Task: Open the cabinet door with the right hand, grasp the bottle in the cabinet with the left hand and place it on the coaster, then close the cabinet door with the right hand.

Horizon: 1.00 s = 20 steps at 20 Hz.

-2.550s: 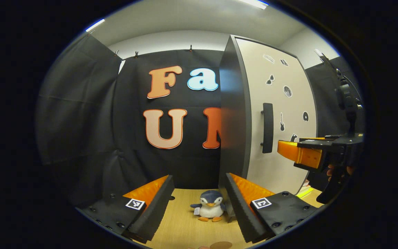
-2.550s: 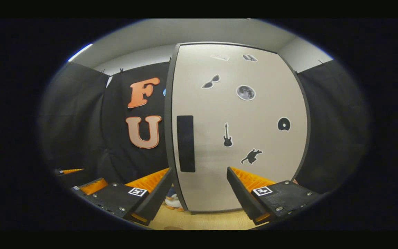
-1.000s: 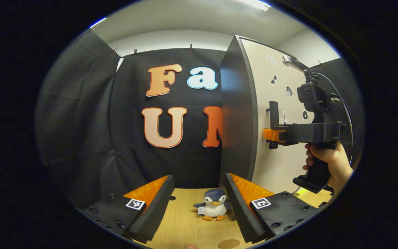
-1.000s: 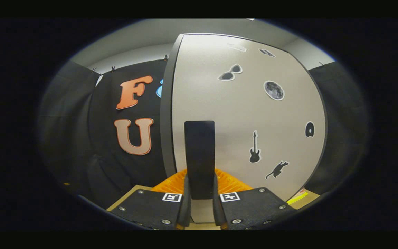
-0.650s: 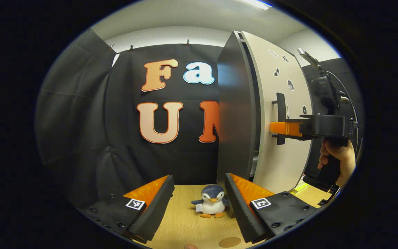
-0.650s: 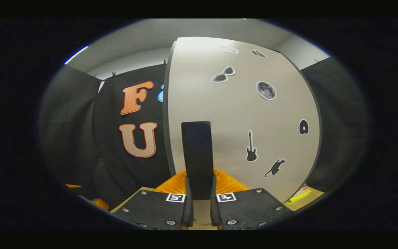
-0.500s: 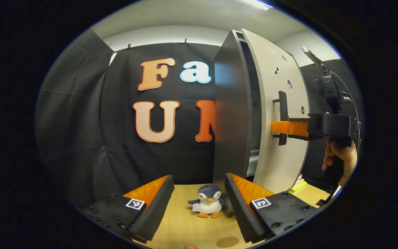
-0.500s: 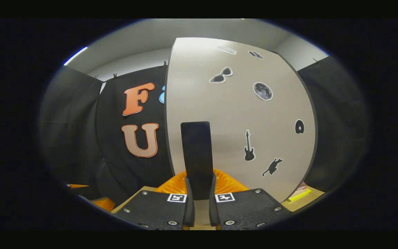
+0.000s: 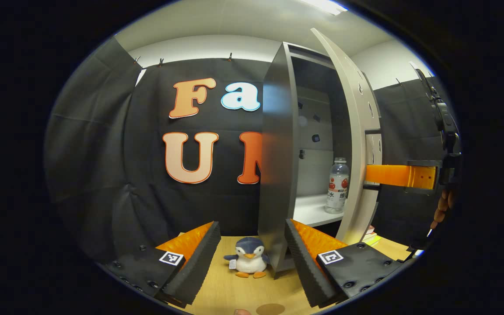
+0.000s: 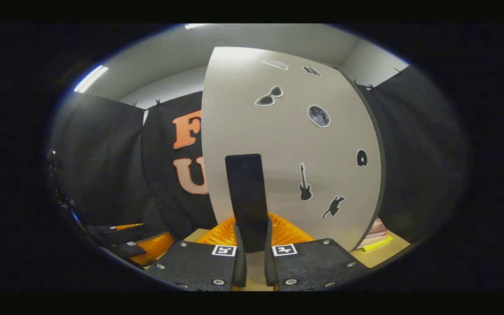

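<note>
Between the door (image 9: 357, 144) edge and the cabinet (image 9: 278, 166) side, the bottle (image 9: 337, 186) stands upright on a shelf (image 9: 311, 214), label print too small to read. Right tool (image 10: 252, 258) is clenched on the handle (image 10: 246, 201). Left tool (image 9: 252, 256) hangs released over the desk (image 9: 234, 288), near a penguin (image 9: 246, 262) and coaster (image 9: 270, 309).

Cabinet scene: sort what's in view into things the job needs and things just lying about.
For the job:
- cabinet door, swung open
- door handle, clamped by the right tool
- bottle, upright on the cabinet shelf
- coaster on the table
- left tool, open and empty

Lying about:
- plush penguin
- stacked books beside the cabinet
</note>
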Each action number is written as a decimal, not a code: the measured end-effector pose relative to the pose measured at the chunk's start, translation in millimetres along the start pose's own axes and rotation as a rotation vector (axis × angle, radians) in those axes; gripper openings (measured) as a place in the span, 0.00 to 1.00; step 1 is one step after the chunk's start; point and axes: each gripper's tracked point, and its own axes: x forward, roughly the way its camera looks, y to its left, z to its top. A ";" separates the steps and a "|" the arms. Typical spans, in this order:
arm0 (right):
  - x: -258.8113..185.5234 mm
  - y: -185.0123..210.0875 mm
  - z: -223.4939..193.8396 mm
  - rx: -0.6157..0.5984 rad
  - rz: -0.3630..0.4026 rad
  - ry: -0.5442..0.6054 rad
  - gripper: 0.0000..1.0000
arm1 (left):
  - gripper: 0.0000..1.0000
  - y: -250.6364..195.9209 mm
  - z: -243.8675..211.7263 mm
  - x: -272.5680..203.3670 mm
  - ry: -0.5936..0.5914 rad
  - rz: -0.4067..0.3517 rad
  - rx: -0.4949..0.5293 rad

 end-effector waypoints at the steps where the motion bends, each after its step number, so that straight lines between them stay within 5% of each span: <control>1: -7.2 -3.9 0.7 -0.003 0.014 0.007 0.19 | 0.94 -6.8 0.6 -2.9 0.001 0.004 -0.007; 11: -56.9 -48.5 -0.6 0.025 0.101 0.010 0.13 | 0.96 -26.0 2.3 -23.4 0.000 0.096 -0.029; 20: -106.1 -95.1 5.9 0.028 0.104 0.030 0.11 | 0.92 -90.8 5.2 -23.0 -0.015 0.045 -0.025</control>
